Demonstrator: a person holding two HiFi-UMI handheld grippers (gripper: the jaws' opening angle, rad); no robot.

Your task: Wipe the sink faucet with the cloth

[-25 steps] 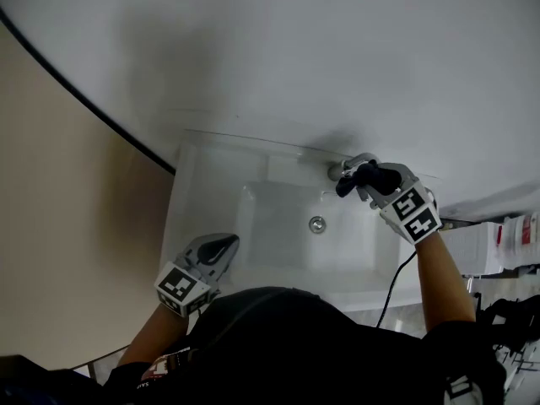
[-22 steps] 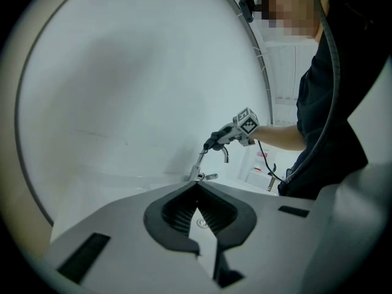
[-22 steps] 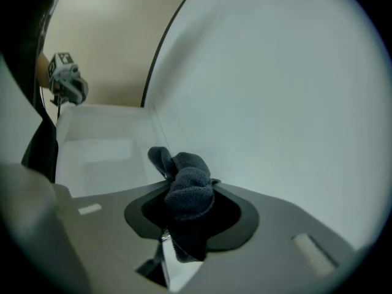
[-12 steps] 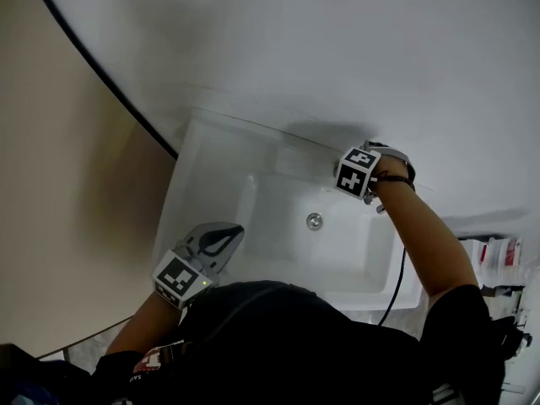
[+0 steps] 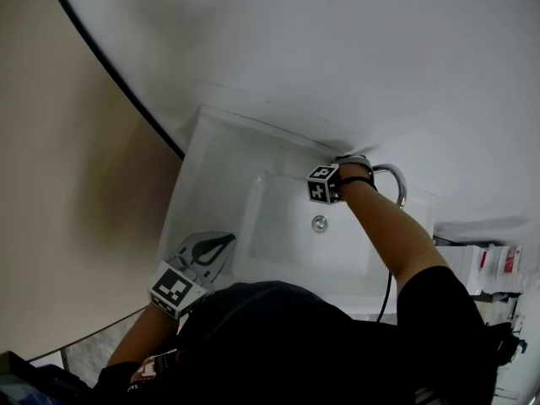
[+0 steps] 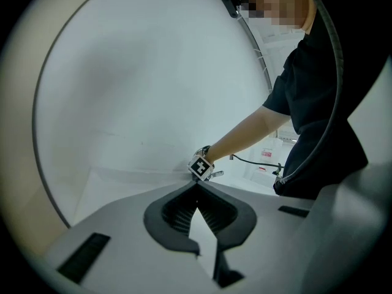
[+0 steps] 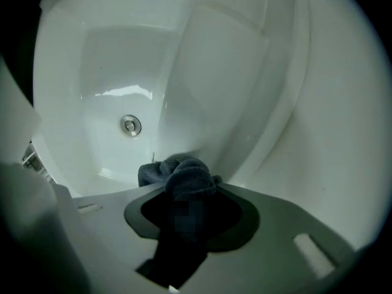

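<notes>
The white sink (image 5: pixel 215 163) lies below me, its drain (image 5: pixel 319 223) in the middle of the basin. A curved chrome faucet (image 5: pixel 391 180) stands at the back right rim. My right gripper (image 5: pixel 325 189) hangs over the basin, left of the faucet and apart from it, pointing down. In the right gripper view a bunched dark grey cloth (image 7: pixel 179 171) fills the right gripper (image 7: pixel 180 187), which is shut on it above the drain (image 7: pixel 130 125). My left gripper (image 5: pixel 205 256) stays at the sink's front left corner, shut and empty, and its own view shows the left gripper (image 6: pixel 197 193) with jaws together.
White containers with red labels (image 5: pixel 494 262) stand to the right of the sink. A black cable (image 5: pixel 389 287) hangs along the sink's front right. A dark curved line (image 5: pixel 110 78) separates the white wall from the beige one at left.
My right gripper has left the faucet, rolled over, and dropped left and down into the basin with the cloth. The left gripper has shifted only slightly.
</notes>
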